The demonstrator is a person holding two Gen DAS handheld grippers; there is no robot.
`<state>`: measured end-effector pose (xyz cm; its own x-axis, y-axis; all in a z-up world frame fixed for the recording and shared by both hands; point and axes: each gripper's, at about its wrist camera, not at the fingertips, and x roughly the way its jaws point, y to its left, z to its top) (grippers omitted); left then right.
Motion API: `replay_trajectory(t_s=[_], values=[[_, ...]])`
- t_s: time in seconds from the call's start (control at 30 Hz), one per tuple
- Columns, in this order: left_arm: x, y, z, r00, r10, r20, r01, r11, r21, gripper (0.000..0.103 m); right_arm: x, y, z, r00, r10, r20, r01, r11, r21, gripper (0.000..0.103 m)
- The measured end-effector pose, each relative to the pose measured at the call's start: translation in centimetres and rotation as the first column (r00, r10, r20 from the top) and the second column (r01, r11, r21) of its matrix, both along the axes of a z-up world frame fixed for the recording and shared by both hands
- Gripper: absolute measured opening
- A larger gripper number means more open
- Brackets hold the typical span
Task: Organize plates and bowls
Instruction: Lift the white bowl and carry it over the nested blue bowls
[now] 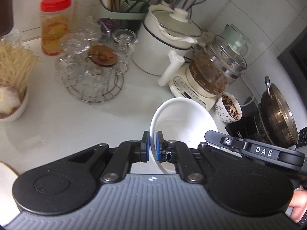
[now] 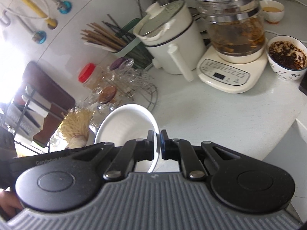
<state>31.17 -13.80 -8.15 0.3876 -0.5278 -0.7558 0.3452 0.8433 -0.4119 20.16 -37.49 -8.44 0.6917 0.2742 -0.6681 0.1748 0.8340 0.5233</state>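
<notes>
Gripping the white bowl (image 1: 182, 126) at its rim looks right: glazed ceramic, stiff, slick and breakable, so the thin edge gives the surest purchase. It hangs tilted above the bench (image 1: 76, 118), in the lower centre of both frames. The left hand-held gripper (image 1: 153, 146) is nearly closed, pads pinching the rim. The right hand-held gripper (image 2: 157, 145) clamps the opposite edge the same way.

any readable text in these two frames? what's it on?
"DAS": white letters on the right tongs body, seen in the left wrist view.
"GenRobot": partial, on the left tongs body; the rest is cut off.
Kettle base panel: button labels too small to read.
</notes>
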Motion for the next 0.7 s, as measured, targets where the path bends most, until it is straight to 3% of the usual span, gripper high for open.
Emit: replay_trajectory(t_s=[0.43, 0.7], values=[[-1.9, 4.3, -0.3, 0.997, 0.073, 0.006, -0.073, 0.997, 0.003, 0.008, 0.7, 3.5, 0.1, 0.996, 0.091, -0.008, -0.091, 0.996, -0.019, 0.009], [-3.1, 6.3, -1.4, 0.995, 0.103, -0.01, -0.103, 0.995, 0.017, 0.008, 0.8, 5.5, -1.1, 0.987, 0.148, -0.058, -0.15, 0.988, -0.032, 0.009]])
